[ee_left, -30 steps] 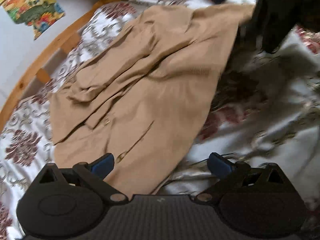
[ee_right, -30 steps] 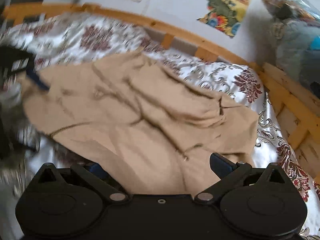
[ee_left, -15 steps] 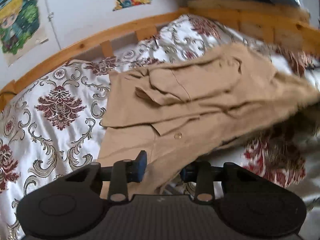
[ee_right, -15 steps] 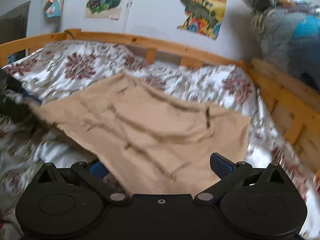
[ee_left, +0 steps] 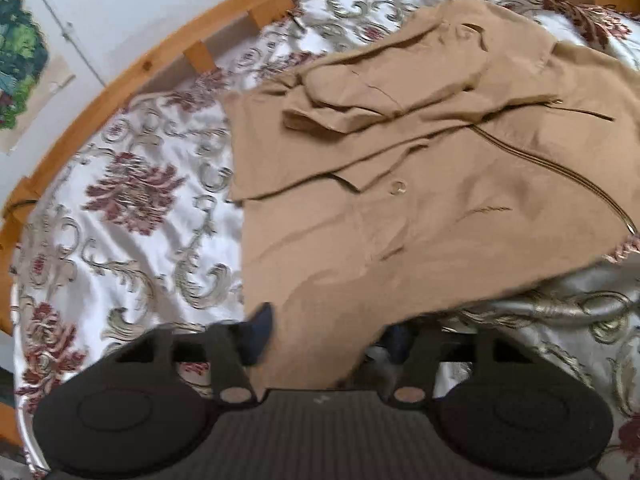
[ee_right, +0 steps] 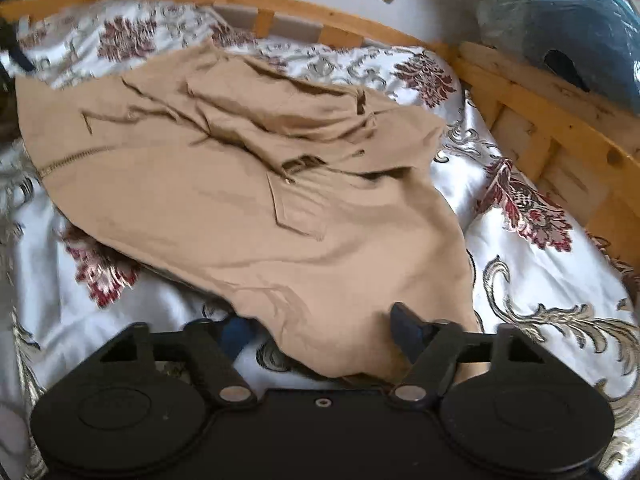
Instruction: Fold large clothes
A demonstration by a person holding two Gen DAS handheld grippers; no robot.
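A large tan coat [ee_left: 400, 184] with a zip and buttons lies spread on the bed, sleeves folded over its chest. It also shows in the right wrist view [ee_right: 248, 184]. My left gripper [ee_left: 328, 338] has its jaws partly closed around the coat's hem corner, cloth passing between the blue pads. My right gripper [ee_right: 320, 334] has its jaws around the other hem corner, with cloth draped between and over the pads. Both hem corners are lifted a little off the bedspread.
The bed has a white satin bedspread [ee_left: 132, 216] with dark red floral patterns and a wooden rail [ee_right: 532, 92] around it. A grey and blue bundle [ee_right: 560, 20] sits beyond the rail at right. Posters hang on the wall [ee_left: 24, 60].
Both grippers swung around to the coat's hem end. The left jaws went from wide open to narrowed on the hem; the right jaws narrowed on the other corner.
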